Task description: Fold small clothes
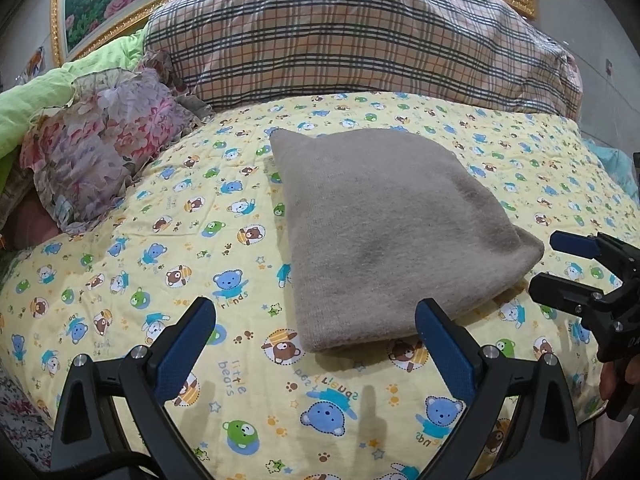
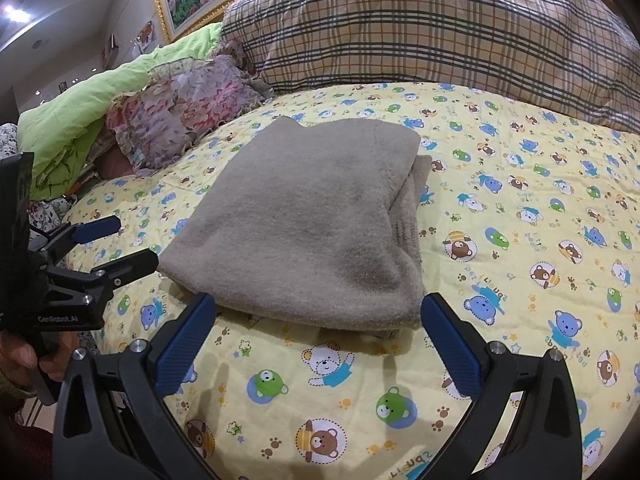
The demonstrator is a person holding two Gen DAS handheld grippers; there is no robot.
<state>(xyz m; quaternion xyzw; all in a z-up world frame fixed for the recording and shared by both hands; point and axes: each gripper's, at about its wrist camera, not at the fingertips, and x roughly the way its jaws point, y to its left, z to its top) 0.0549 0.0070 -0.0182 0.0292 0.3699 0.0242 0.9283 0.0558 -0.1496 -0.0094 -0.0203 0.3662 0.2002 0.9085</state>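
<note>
A grey-brown knitted garment (image 1: 392,232) lies folded into a thick rectangle on the yellow bear-print bedsheet (image 1: 160,248). It also shows in the right wrist view (image 2: 312,224), with layered edges at its right side. My left gripper (image 1: 316,316) is open and empty, just in front of the garment's near edge. My right gripper (image 2: 318,312) is open and empty, its fingertips at the garment's near edge. Each gripper shows in the other's view: the right gripper (image 1: 560,264) at the garment's right corner, the left gripper (image 2: 128,244) at its left corner.
A large plaid pillow (image 1: 360,36) lies behind the garment. A floral ruffled cushion (image 1: 104,140) and a green quilt (image 2: 80,112) lie at the back left. A gold-framed flower picture (image 1: 104,0) hangs on the wall.
</note>
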